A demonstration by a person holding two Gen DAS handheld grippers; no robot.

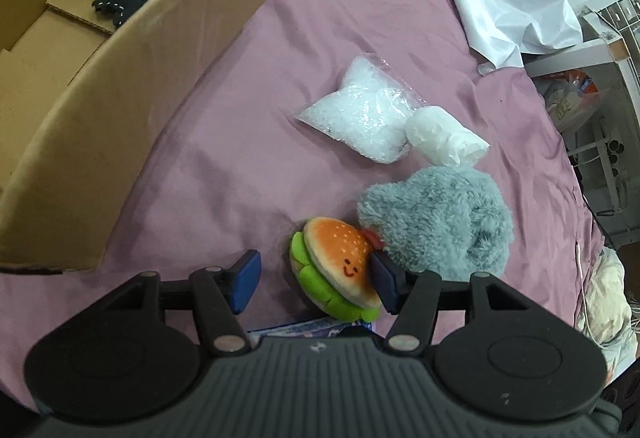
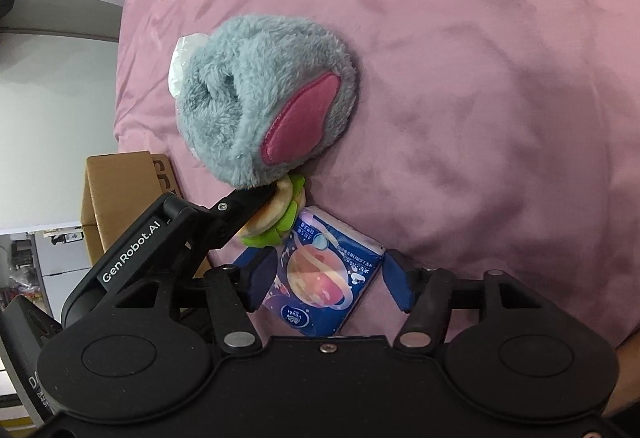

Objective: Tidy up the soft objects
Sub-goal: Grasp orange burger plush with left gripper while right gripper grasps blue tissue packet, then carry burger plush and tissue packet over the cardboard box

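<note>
The burger plush (image 1: pixel 336 270) sits between your left gripper's (image 1: pixel 316 280) parted jaws, its far pad touching the bun. Your right gripper (image 2: pixel 326 280) straddles the tissue packet (image 2: pixel 328 274), pads not pressing.

both grippers — left gripper (image 1: pixel 316 284), right gripper (image 2: pixel 326 284) — are matte black with blue pads, silver pivot pins and round side discs; one arm reads "genrobot.ai" in white.
</note>
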